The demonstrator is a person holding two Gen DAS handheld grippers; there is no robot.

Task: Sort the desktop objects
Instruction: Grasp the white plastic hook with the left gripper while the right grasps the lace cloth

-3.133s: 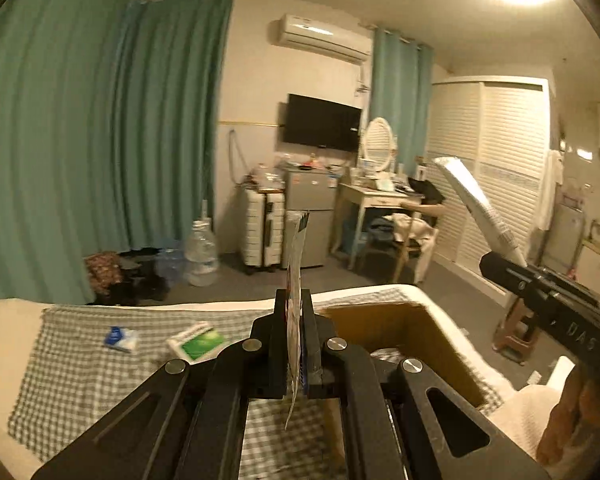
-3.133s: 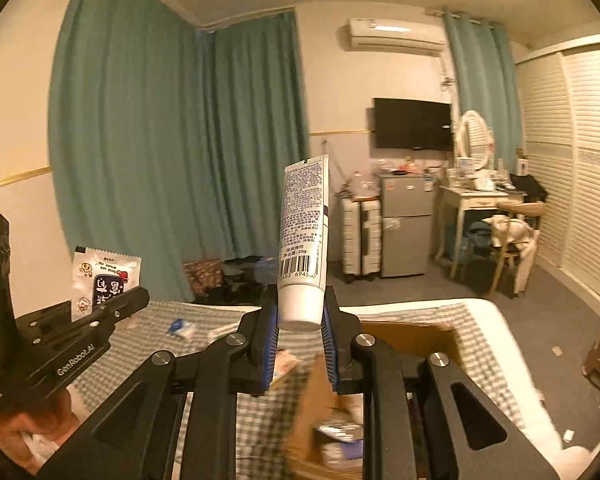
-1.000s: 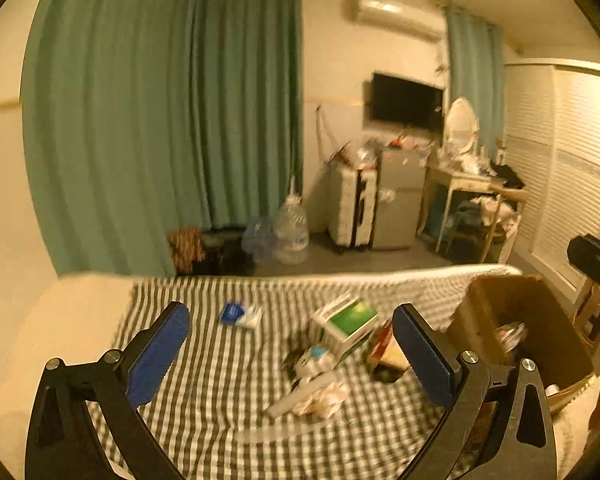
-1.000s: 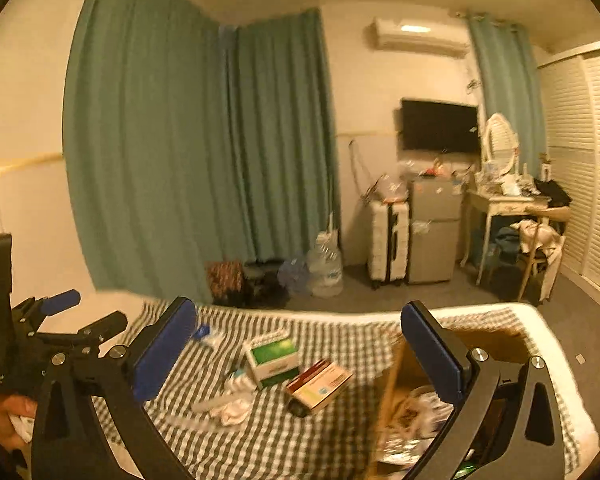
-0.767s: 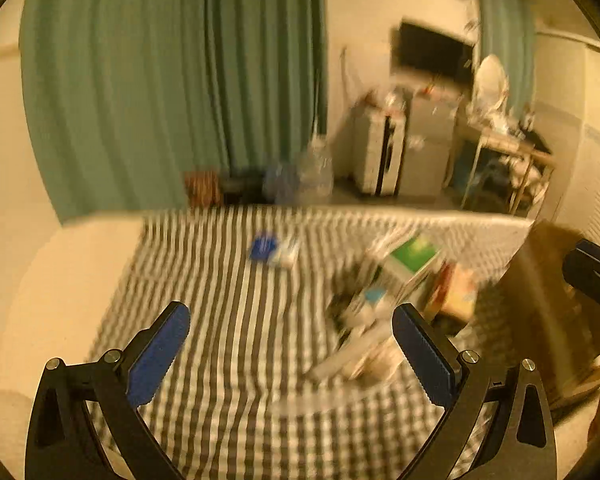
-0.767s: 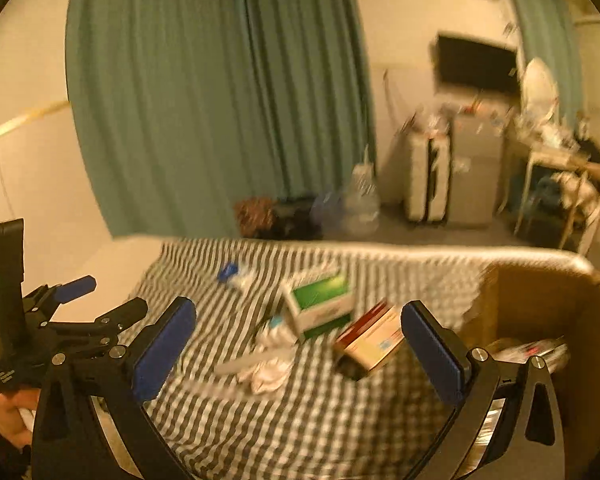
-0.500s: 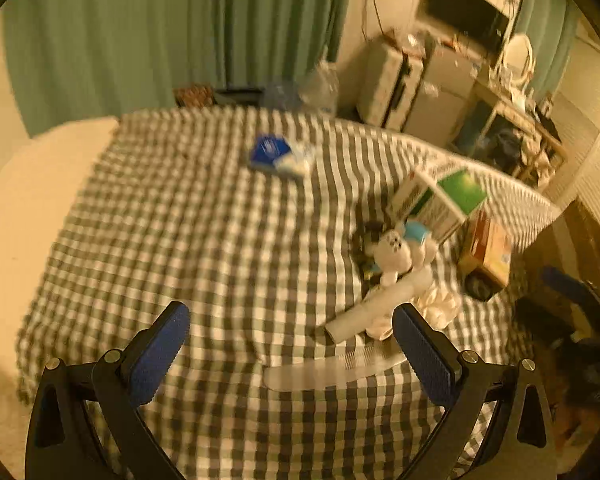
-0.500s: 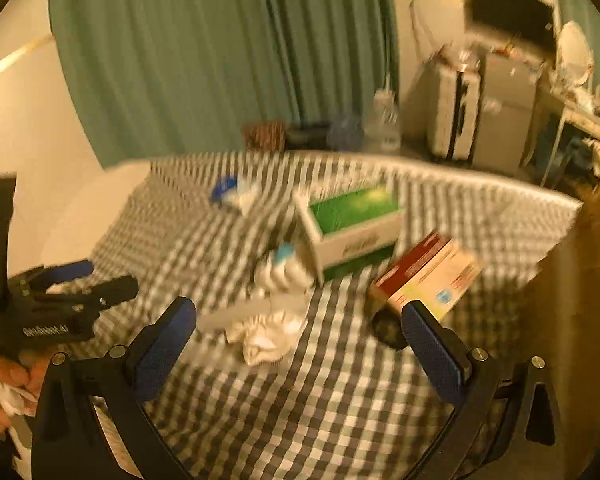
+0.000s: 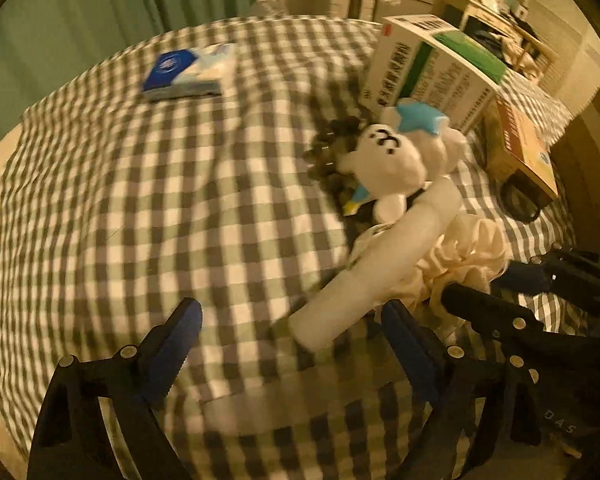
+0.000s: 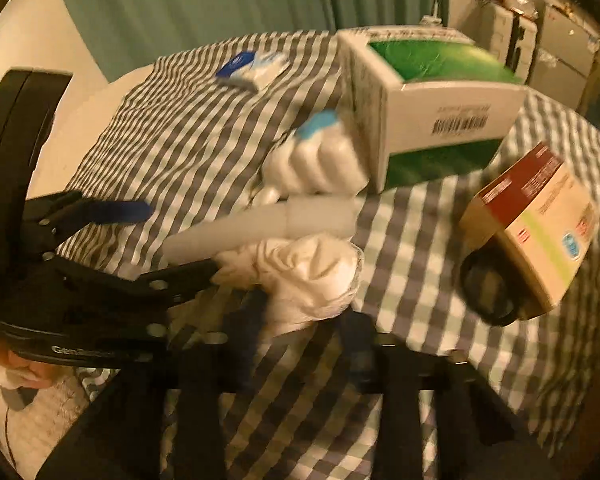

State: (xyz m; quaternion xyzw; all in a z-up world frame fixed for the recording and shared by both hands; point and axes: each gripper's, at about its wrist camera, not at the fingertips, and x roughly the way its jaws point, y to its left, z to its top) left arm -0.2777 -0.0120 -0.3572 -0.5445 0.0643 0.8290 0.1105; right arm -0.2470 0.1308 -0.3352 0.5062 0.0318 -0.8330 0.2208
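On the checked cloth (image 9: 140, 200) lie a white tube (image 9: 380, 272), a cream scrunchie (image 9: 472, 256), a white plush toy (image 9: 396, 160), a green-and-white box (image 9: 436, 64) and a red-and-tan box (image 9: 520, 148). My left gripper (image 9: 288, 344) is open, its fingers either side of the tube's near end. My right gripper (image 10: 304, 332) is low over the scrunchie (image 10: 308, 272), its jaws narrowed around it; motion blur hides whether they grip. The tube (image 10: 260, 228), plush (image 10: 316, 164) and both boxes (image 10: 432, 104) (image 10: 540, 224) show in the right wrist view.
A blue-and-white tissue pack (image 9: 188, 70) lies at the far left of the cloth. A black round object (image 10: 488, 288) sits under the red-and-tan box. A cardboard box wall (image 9: 592, 152) stands at the right edge. A clear flat strip (image 9: 284, 396) lies near my left gripper.
Both grippers released their items earlier, opened, and dropped from room height down to the cloth. The left now straddles the tube's end; the right has narrowed over the scrunchie.
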